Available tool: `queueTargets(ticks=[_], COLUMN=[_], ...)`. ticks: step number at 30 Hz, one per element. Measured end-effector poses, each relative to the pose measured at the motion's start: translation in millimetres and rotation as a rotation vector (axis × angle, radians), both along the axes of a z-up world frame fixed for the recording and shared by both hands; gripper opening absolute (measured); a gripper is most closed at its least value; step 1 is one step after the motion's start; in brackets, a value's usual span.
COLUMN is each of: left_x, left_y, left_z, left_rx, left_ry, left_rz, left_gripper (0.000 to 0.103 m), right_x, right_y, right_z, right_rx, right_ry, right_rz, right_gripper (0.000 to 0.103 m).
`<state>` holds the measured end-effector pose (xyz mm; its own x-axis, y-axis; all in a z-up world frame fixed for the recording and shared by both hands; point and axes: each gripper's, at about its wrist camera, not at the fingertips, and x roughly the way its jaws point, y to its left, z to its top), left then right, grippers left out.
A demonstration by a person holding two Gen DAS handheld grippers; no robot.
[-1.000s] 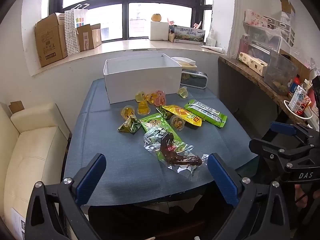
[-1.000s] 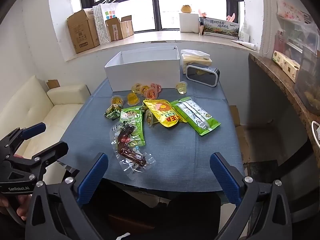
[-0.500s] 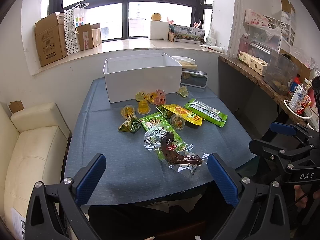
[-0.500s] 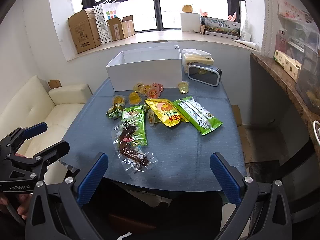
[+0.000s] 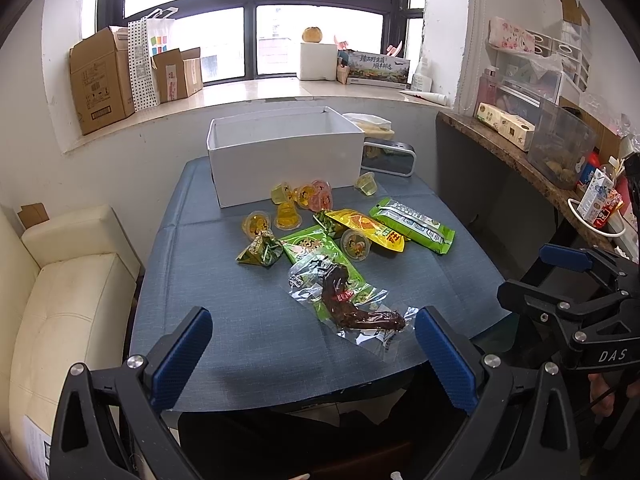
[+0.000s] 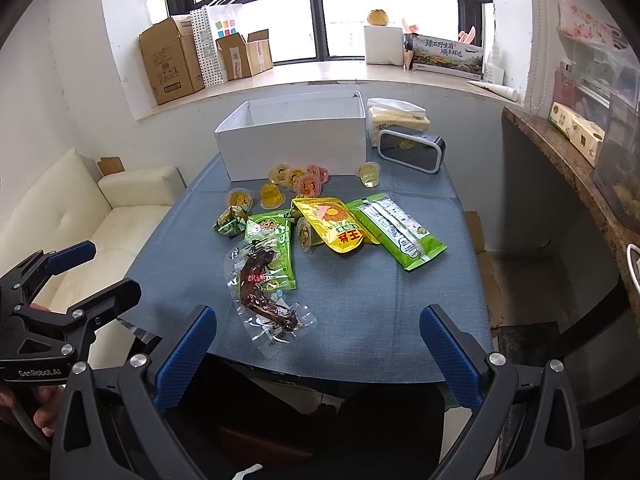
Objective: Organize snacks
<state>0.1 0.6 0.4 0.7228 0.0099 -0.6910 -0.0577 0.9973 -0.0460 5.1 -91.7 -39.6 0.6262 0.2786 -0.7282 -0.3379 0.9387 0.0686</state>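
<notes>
Blue-clothed table (image 5: pixel 248 344) looms slightly nearer than a second ago, with the white box (image 5: pixel 286 160) at its far edge. Snacks lie unmoved before it: green packet (image 6: pixel 400 232), yellow pouch (image 6: pixel 334 224), clear-wrapped brown piece (image 5: pixel 348 308), jelly cups (image 5: pixel 304 196). Left gripper (image 5: pixel 312 356) and right gripper (image 6: pixel 316 354) hover at the near edge, fingers wide apart, holding nothing.

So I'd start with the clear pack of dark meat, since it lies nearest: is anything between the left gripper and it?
Nothing visible. The left gripper, open, hangs over the table's near edge, and only bare cloth lies before the meat pack. The pack's far end overlaps a green packet.
</notes>
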Motion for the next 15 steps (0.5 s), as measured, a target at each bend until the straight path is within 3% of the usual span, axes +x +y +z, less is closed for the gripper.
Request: queueTargets(ticks=[15], left_x=[-0.6], left_y=[0.0], left_z=[7.7], left_rx=[0.004], left_ry=[-0.016], left_rz=[-0.003], left_gripper=[0.103], right_x=[-0.9], right_y=[-2.1], right_z=[6.8], right_rx=[0.003], right_ry=[-0.018], right_rz=[-0.001], right_gripper=[0.103])
